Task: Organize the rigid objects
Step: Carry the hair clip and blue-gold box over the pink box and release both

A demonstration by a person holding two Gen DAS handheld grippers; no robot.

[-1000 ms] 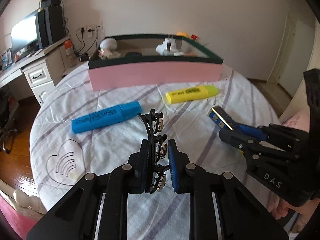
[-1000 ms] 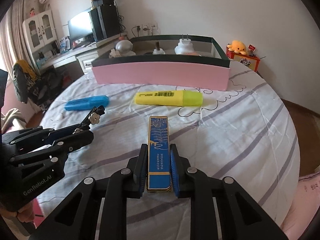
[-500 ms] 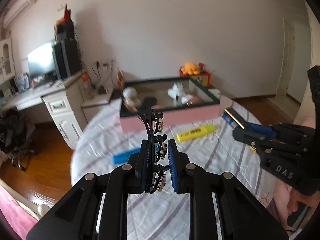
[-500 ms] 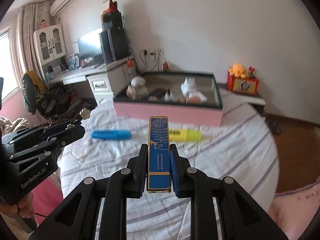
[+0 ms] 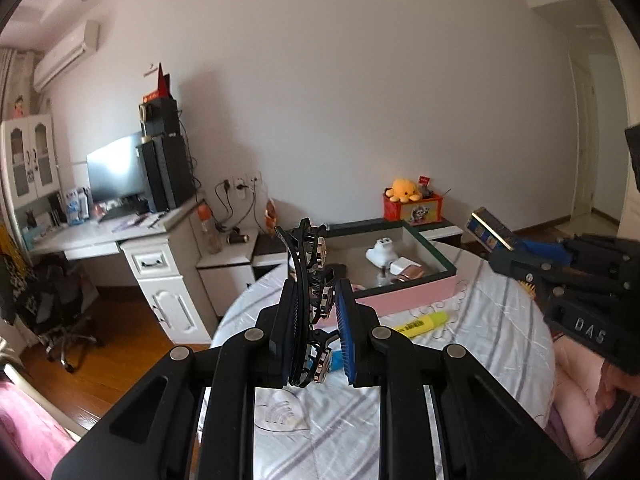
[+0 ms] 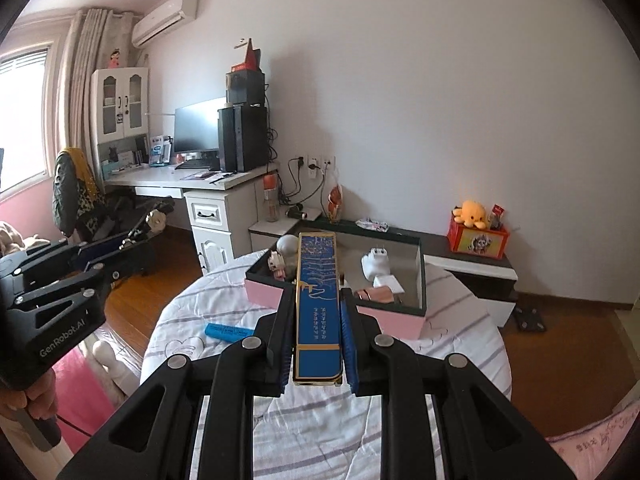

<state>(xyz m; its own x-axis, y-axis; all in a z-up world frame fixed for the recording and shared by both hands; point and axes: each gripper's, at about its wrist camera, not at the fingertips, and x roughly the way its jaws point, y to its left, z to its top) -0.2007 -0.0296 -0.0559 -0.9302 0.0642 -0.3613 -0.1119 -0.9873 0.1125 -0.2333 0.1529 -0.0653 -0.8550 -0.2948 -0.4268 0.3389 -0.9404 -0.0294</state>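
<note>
My left gripper (image 5: pixel 318 300) is shut on a black hair clip (image 5: pixel 310 264) with metal studs, held high above the round table (image 5: pixel 500 344). My right gripper (image 6: pixel 318 316) is shut on a long blue and gold box (image 6: pixel 318 292), also high above the table; it shows at the right of the left wrist view (image 5: pixel 490 232). A pink open box (image 6: pixel 384 316) with a dark rim sits at the table's far side and holds white chargers and small items. A yellow highlighter (image 5: pixel 424 322) and a blue highlighter (image 6: pixel 228 332) lie on the striped cloth.
A white desk (image 6: pixel 208 184) with a monitor and speakers stands at the left by the wall. A low shelf with a red box and an orange plush (image 6: pixel 474 212) stands behind the table. A chair with clothes (image 6: pixel 76 192) is at the far left.
Both grippers have risen well above the table and pulled back, each still holding its object. The table and pink box now look smaller and farther away.
</note>
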